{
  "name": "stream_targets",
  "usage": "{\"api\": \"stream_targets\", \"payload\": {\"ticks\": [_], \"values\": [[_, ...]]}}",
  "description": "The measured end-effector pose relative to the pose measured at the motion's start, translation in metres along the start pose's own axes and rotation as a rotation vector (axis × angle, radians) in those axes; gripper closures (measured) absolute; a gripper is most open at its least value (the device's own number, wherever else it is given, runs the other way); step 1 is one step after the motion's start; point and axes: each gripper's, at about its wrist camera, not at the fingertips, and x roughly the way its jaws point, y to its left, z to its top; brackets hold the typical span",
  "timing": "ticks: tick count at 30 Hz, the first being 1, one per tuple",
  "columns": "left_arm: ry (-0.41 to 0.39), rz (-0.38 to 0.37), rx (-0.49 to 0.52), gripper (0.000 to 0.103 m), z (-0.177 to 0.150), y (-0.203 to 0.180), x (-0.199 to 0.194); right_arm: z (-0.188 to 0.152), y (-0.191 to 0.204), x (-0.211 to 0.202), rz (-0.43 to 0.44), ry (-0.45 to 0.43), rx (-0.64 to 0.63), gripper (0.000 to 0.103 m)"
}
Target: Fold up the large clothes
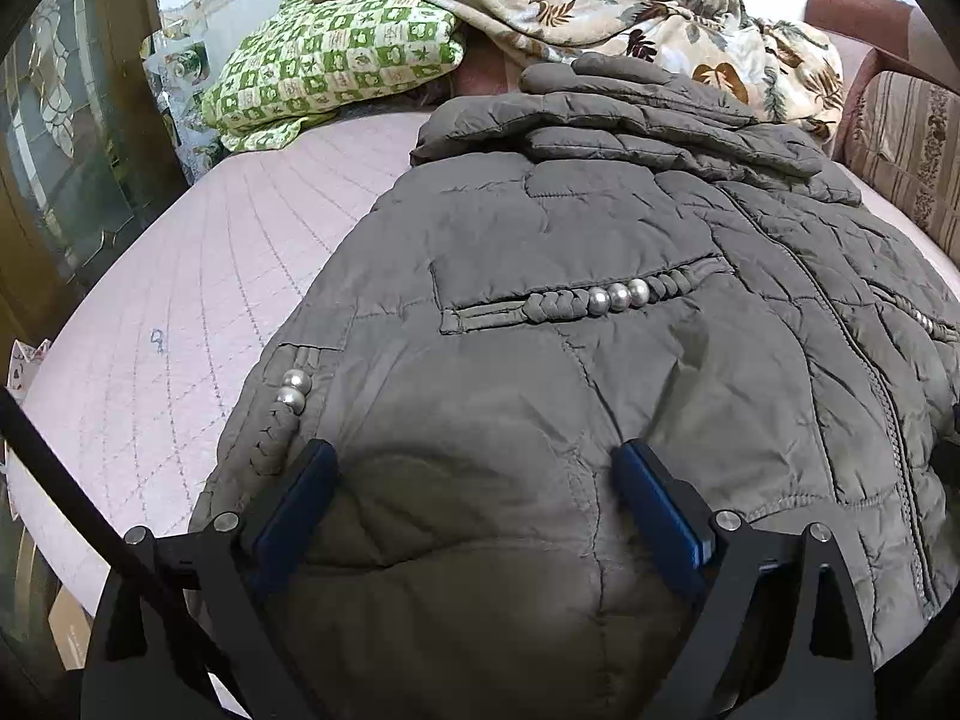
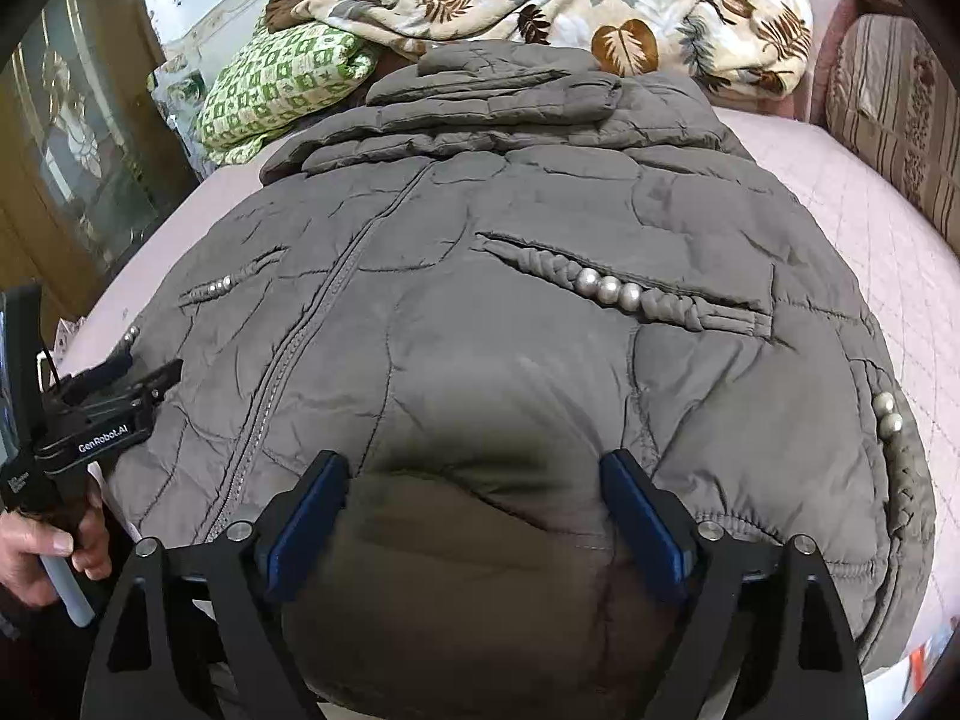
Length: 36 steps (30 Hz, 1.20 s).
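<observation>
At the bottom of the left wrist view, the left gripper [image 1: 474, 498] has its blue-padded fingers [image 1: 300, 504] spread wide over the hem of the grey-brown quilted puffer jacket [image 1: 600, 276]; nothing is pinched. At the bottom of the right wrist view, the right gripper [image 2: 474, 504] also stands spread over the hem, on the other side of the grey centre zip [image 2: 336, 276].

The jacket lies front-up, filling the middle of both frames on the pale pink quilted bed cover [image 1: 180, 324], sleeves apparently folded across the collar end at upper centre.

The padding looks thick and slippery, so a shallow bite may catch only the top layer and the fold would drag open. If one side lifts sooner than the other, the hem could skew. The pearl-like beads on the braided pocket trim [image 1: 618, 297] sit just beyond the fingers and might snag.

Further up, the green-and-white checked pillow [image 1: 336, 60] and the leaf-print cream blanket [image 1: 630, 18] crowd the collar, so a long throw could land on them.
</observation>
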Motion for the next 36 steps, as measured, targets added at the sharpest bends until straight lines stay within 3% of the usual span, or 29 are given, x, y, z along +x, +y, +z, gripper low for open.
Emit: {"api": "stream_targets", "payload": {"ticks": [5, 36], "values": [[-0.011, -0.001, 0.008, 0.008, 0.0, 0.0, 0.0, 0.0, 0.004, 0.003, -0.009, 0.002, -0.011, 0.007], [-0.032, 0.003, 0.026, 0.007, -0.001, -0.002, 0.0, -0.012, 0.007, -0.003, -0.009, -0.072, -0.037, 0.005]]}}
